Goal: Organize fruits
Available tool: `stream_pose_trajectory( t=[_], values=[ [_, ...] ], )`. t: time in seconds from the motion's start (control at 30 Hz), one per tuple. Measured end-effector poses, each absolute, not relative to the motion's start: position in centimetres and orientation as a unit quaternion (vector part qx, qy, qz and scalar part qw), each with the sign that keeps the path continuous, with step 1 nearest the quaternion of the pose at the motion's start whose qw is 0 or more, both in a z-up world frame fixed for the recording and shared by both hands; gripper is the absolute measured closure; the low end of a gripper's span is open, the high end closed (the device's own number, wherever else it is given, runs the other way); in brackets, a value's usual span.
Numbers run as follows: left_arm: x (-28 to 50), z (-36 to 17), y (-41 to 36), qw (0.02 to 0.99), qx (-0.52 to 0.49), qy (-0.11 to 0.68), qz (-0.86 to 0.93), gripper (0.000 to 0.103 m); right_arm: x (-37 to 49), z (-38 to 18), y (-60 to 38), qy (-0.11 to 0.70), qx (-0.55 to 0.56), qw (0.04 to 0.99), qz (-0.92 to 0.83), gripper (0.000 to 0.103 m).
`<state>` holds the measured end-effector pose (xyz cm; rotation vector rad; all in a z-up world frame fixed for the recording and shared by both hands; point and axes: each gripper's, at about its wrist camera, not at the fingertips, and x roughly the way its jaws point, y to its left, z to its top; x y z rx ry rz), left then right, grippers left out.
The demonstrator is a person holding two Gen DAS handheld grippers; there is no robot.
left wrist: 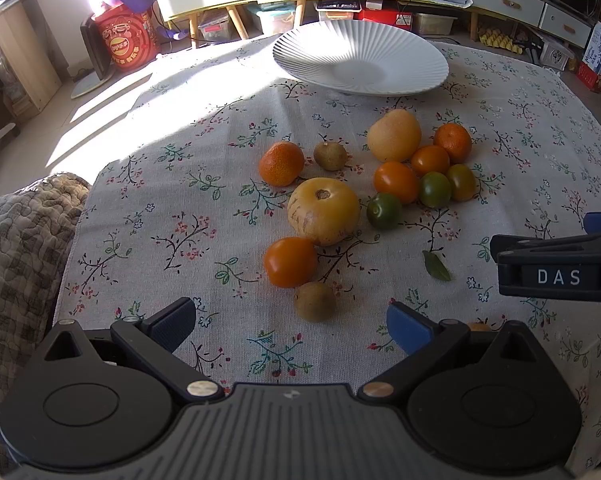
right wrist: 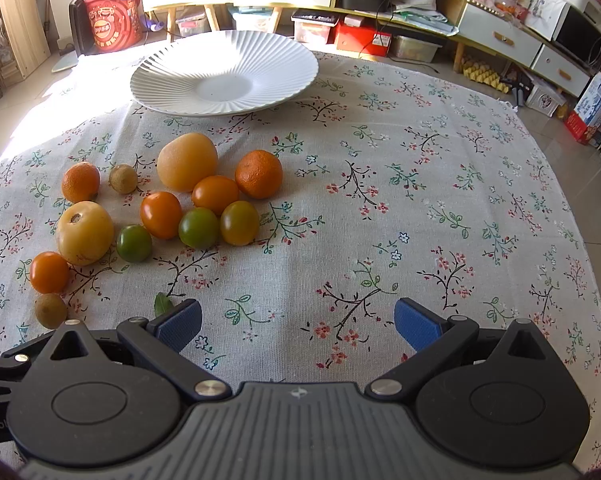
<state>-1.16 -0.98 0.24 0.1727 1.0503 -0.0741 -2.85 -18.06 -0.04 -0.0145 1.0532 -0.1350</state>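
Several fruits lie loose on the floral tablecloth [left wrist: 172, 208]: a big yellow fruit [left wrist: 323, 211], a pale round fruit [left wrist: 394, 135], two mandarins [left wrist: 281, 163], orange tomatoes [left wrist: 290, 262], green tomatoes [left wrist: 384, 210] and small brown fruits [left wrist: 314, 301]. A white ribbed plate [left wrist: 320, 46] stands empty at the far side; it also shows in the right wrist view [right wrist: 172, 68]. My left gripper [left wrist: 290, 326] is open, just short of the nearest brown fruit. My right gripper [right wrist: 298, 326] is open and empty over bare cloth, right of the fruit cluster [right wrist: 198, 227].
A loose green leaf [left wrist: 436, 266] lies on the cloth near the right gripper's body [left wrist: 556, 268]. A quilted cushion [left wrist: 16, 240] sits at the table's left edge. Cabinets, boxes and bags stand on the floor beyond the table.
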Motion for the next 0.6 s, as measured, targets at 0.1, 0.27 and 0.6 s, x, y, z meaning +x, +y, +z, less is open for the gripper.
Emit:
stream_pose_trajectory(
  t=[0.1, 0.27, 0.6],
  values=[
    [-1.1, 0.2, -1.1, 0.861, 0.082, 0.501, -0.035, 0.010, -2.8, 0.0, -18.1, 0.503, -0.006, 0.862, -0.064, 0.000],
    [-1.1, 0.2, -1.0, 0.861, 0.082, 0.500, -0.035, 0.010, -2.8, 0.0, -18.1, 0.504, -0.006, 0.861, -0.064, 0.000],
    [0.1, 0.7, -0.8, 0.873, 0.081, 0.478, -0.045, 0.010, -2.0, 1.1, -18.8, 0.486, -0.005, 0.872, -0.059, 0.000]
  ],
)
